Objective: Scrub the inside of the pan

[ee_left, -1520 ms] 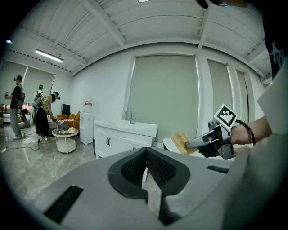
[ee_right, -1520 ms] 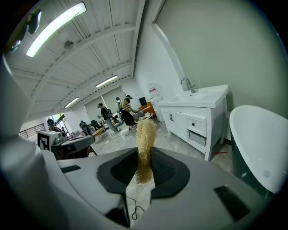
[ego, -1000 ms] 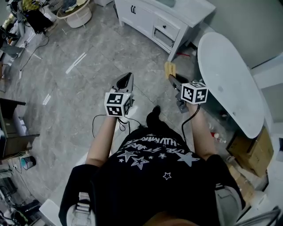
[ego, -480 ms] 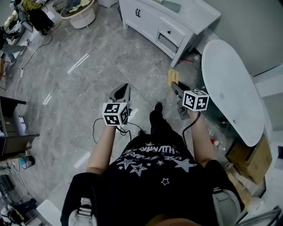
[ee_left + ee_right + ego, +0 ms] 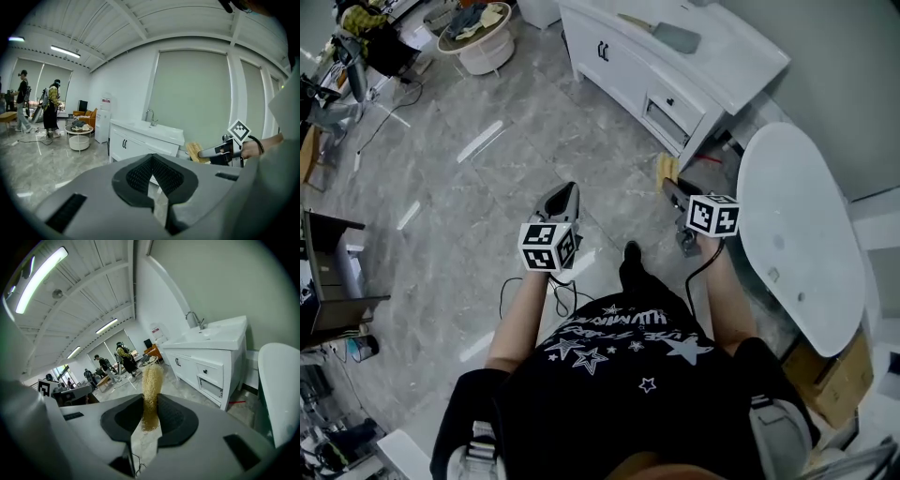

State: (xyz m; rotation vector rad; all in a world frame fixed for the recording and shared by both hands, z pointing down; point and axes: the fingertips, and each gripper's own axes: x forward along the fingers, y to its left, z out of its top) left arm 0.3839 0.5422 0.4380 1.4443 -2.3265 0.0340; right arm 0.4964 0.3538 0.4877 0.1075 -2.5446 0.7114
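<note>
On a grey marble-look floor [image 5: 487, 187], short of a white sink cabinet [image 5: 675, 84], two hand-held grippers are carried side by side at waist height by a person in a black star-printed shirt. The right gripper [image 5: 668, 185] is clamped on a yellow scrub pad [image 5: 666, 169], which is seen in the right gripper view standing up out of the closed jaws, pinched at its lower end. The left gripper [image 5: 569, 190] is closed fully on nothing; in the left gripper view its ribbed pads meet with only floor behind them. No pan can be picked out with certainty in any view. A flat grey item with a handle [image 5: 677, 37] lies on the cabinet top, too small to be named. The basin beneath the tap [image 5: 194, 318] is hidden from these angles, and a white oval table [image 5: 797, 216] stands to the right.

The step in hand is judged to be the approach: the scrubber is loaded, but scrubbing has not begun and nothing is within reach of either tool. The next move is expected to call for the pan to be found, likely at the cabinet. The empty left jaws would then be opened and set on its handle or rim to steady it, and the pad brought down flat inside it. Other people [image 5: 50, 105] are seen far across the room near a low round table [image 5: 78, 140].
</note>
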